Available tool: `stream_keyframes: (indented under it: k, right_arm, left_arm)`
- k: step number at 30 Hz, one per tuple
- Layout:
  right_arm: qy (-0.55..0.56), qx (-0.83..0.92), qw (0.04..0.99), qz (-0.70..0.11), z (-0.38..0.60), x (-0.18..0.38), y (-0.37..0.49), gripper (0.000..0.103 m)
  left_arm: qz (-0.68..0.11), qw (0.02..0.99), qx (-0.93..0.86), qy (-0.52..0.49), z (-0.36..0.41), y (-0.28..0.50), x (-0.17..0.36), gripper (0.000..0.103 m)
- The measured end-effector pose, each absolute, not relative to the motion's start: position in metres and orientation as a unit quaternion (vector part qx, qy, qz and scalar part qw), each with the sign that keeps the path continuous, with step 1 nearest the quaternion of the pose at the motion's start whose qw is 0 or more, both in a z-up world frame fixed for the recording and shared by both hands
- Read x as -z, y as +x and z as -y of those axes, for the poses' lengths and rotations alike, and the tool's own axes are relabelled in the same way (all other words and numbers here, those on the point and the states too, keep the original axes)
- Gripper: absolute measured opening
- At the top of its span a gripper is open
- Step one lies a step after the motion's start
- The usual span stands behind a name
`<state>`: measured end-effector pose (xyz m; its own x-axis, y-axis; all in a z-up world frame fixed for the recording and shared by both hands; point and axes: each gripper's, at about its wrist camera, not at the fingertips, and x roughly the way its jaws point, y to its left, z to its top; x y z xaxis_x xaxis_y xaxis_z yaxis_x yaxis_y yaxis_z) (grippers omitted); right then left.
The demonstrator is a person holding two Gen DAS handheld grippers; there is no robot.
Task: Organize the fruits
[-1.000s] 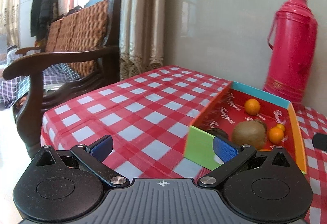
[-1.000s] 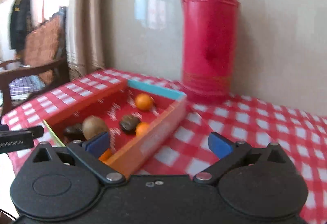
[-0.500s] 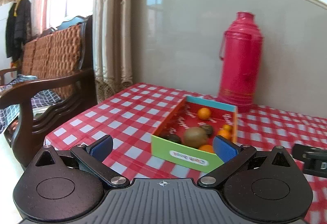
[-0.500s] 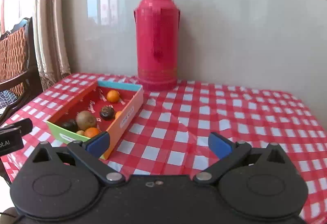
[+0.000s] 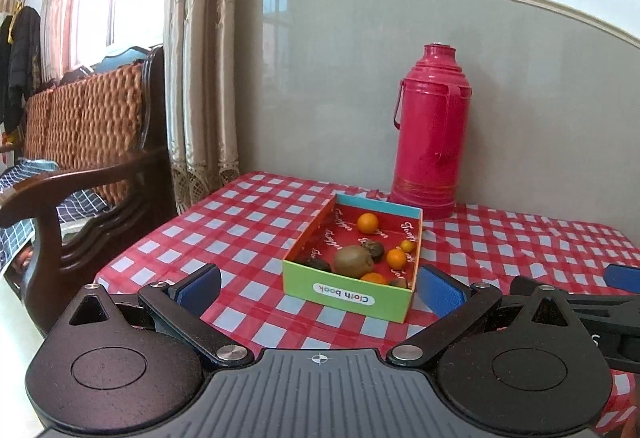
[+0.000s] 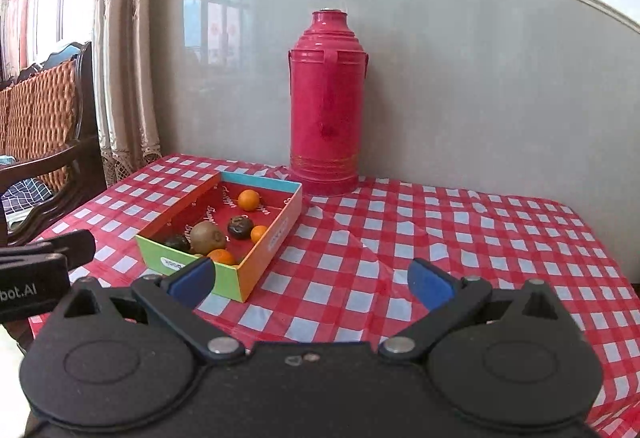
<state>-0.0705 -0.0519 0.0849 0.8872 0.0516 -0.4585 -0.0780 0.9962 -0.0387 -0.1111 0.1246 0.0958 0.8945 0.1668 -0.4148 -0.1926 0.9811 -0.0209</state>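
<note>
A colourful cardboard box (image 5: 347,296) (image 6: 280,226) with a red inside stands on the checked tablecloth. In it lie a brown kiwi (image 5: 353,259) (image 6: 207,237), several small oranges (image 5: 367,223) (image 6: 248,199) and dark fruits (image 5: 373,249) (image 6: 240,227). My left gripper (image 5: 320,288) is open and empty, held back near the table's front edge, facing the box. My right gripper (image 6: 310,280) is open and empty, to the right of the box, also back from it. Each gripper shows at the edge of the other's view.
A tall red thermos (image 5: 428,134) (image 6: 326,106) stands behind the box against the grey wall. A dark wooden chair with a woven back (image 5: 84,142) stands left of the table. The red and white tablecloth (image 6: 460,238) stretches right of the box.
Both grippers have pulled back and up from the box, so the box and thermos look smaller and farther. Both stay open. The fruits have not moved.
</note>
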Motion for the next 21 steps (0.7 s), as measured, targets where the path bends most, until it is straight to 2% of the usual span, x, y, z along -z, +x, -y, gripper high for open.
stream_keyframes:
  k: [9,21]
  right_arm:
    - [-0.019,-0.028,0.97,-0.24,0.051,-0.079,-0.069,0.097]
    - [-0.014,-0.028,0.97,-0.241,0.053,-0.078,-0.066,0.097]
  left_arm:
    - [-0.221,0.971,-0.09,-0.008,-0.121,-0.105,-0.088,0.103]
    - [-0.226,0.97,-0.084,-0.025,-0.128,-0.096,-0.087,0.103]
